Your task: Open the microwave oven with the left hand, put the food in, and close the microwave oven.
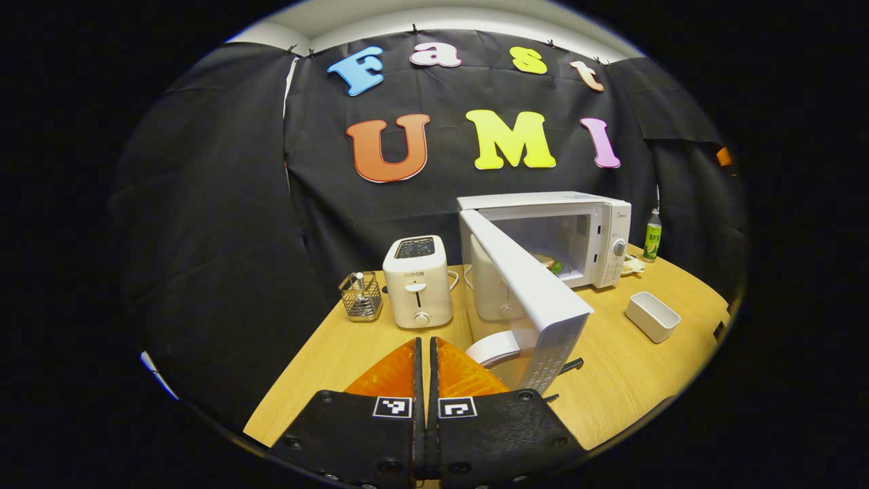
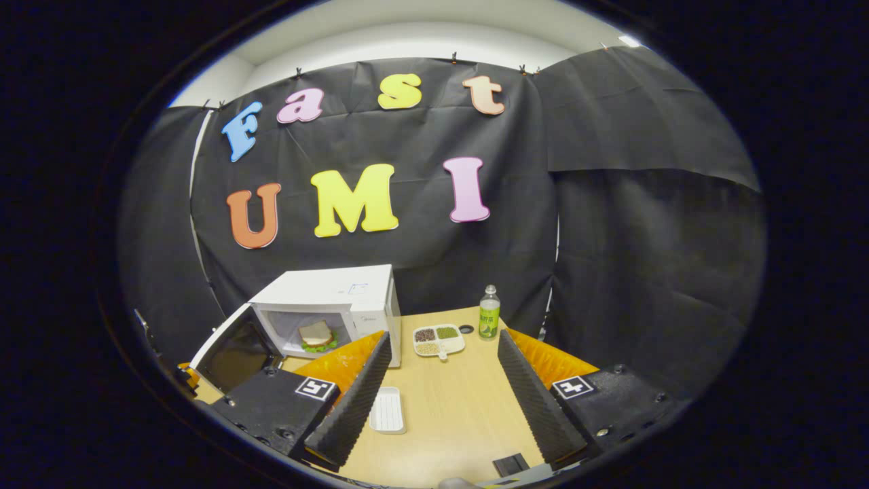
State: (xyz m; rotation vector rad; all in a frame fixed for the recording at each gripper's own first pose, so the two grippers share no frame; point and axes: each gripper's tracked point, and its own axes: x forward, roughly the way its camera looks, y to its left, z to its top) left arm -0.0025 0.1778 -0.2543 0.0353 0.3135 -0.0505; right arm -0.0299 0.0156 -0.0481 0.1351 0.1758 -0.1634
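Note:
A white microwave oven [image 1: 597, 234] [image 2: 339, 292] stands at the back of the wooden table with its door [image 1: 526, 299] [image 2: 234, 350] swung wide open. A sandwich [image 2: 316, 335] [image 1: 546, 261] with green leaves lies inside the cavity. My left gripper [image 1: 424, 346] is shut with nothing between its fingers, just left of the door's outer edge. My right gripper [image 2: 441, 394] is open and empty, held above the table in front of the microwave oven.
A white toaster [image 1: 417, 282] and a wire basket [image 1: 361, 296] stand left of the microwave oven. A white rectangular tray [image 1: 652, 316] [image 2: 388, 409], a divided snack plate [image 2: 438, 339] and a green bottle [image 2: 489, 312] [image 1: 652, 234] are on the table [image 2: 461, 407].

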